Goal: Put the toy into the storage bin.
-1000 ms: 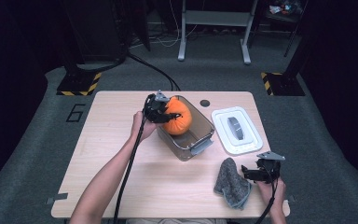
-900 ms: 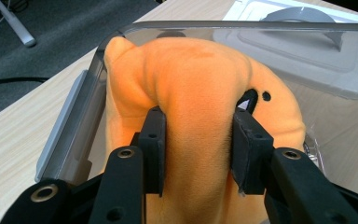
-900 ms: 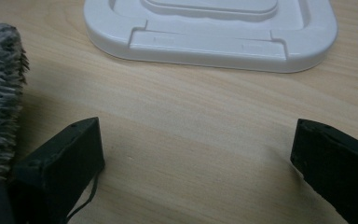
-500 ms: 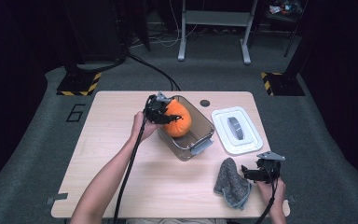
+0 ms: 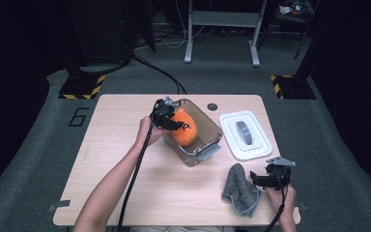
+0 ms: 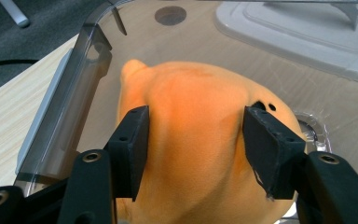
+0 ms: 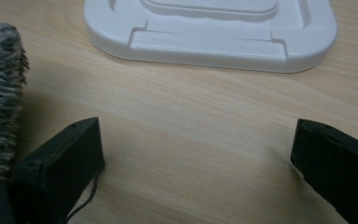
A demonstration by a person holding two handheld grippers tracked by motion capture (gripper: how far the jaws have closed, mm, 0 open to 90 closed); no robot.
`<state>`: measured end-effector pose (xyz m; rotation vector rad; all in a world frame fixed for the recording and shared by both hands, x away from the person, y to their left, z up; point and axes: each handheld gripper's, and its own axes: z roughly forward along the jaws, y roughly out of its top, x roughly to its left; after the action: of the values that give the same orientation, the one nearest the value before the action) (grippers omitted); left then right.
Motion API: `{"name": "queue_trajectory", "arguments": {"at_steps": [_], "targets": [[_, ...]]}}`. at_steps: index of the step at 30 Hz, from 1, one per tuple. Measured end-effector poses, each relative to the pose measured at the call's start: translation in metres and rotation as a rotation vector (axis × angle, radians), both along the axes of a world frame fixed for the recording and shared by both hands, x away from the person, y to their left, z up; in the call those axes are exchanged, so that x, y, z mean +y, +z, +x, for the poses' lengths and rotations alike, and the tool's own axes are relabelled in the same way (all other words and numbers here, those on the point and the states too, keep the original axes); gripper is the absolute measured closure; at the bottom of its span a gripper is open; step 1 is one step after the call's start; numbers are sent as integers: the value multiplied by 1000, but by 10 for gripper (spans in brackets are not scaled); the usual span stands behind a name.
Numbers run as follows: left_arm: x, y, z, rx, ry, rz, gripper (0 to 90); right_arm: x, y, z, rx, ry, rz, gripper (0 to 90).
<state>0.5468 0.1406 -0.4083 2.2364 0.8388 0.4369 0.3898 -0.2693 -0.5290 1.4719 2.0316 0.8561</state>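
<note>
One item: orange plush toy [image 6: 200, 140], seated inside clear container [image 5: 207, 145] on table [image 5: 125, 193].
Handling: judged soft, light, compressible; best pinched across body.
Left gripper [image 6: 196, 149]: jaws just opened, toy between, released.
Right gripper [image 7: 191, 158]: wide open, empty.

Orange plush toy [image 6: 200, 140]: soft, matt, short-napped fabric. Container [image 5: 207, 145]: clear, glossy, smooth plastic. Lid [image 7: 214, 32]: white, smooth plastic with a dull sheen. Cloth [image 5: 241, 189]: grey, shaggy, rough-looking pile. Table [image 7: 191, 130]: pale wood-grain surface, smooth, matt. Gripper pads [image 6: 133, 149]: black, matt.
</note>
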Motion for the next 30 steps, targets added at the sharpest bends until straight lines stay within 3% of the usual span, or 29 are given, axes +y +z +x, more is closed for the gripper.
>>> {"name": "queue_trajectory", "arguments": {"at_steps": [6,13,21,30], "targets": [[5,5,-2,-17,18,-22,407,0,0,0,0,1,0,15],[16,14,-7,-30,32,-66,299,0,0,0,1,-1,1,15],[28,24,-19,-62,20,-94,208,-1,0,1,7,1,5,15],[49,24,-36,-90,31,-125,158,-1,0,1,16,0,12,15]]}}
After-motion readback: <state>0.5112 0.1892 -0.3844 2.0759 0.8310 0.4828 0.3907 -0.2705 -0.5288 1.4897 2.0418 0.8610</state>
